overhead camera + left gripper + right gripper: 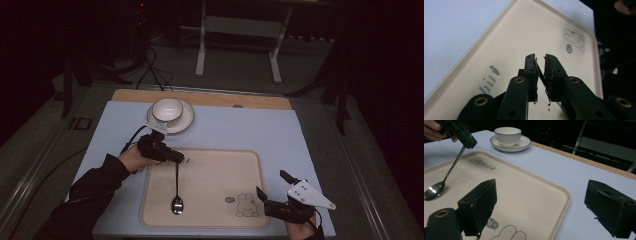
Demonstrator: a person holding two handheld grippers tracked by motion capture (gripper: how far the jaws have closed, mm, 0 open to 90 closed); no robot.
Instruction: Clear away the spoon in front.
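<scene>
Left gripper [181,160] pinches the spoon [177,192] handle.
Bowl end rests on the tray [210,165] (6 o'clock of the jaws); right gripper [272,187] gapes wide, empty.

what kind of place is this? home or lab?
Likely a lab or recording rig, not a home: a dark room, a bare metal stand frame behind the table, cables on the floor, and a staged tray on a blue mat.

Silver spoon [177,192], beige rabbit-printed tray [210,160], black-rimmed white cup [167,110].
</scene>
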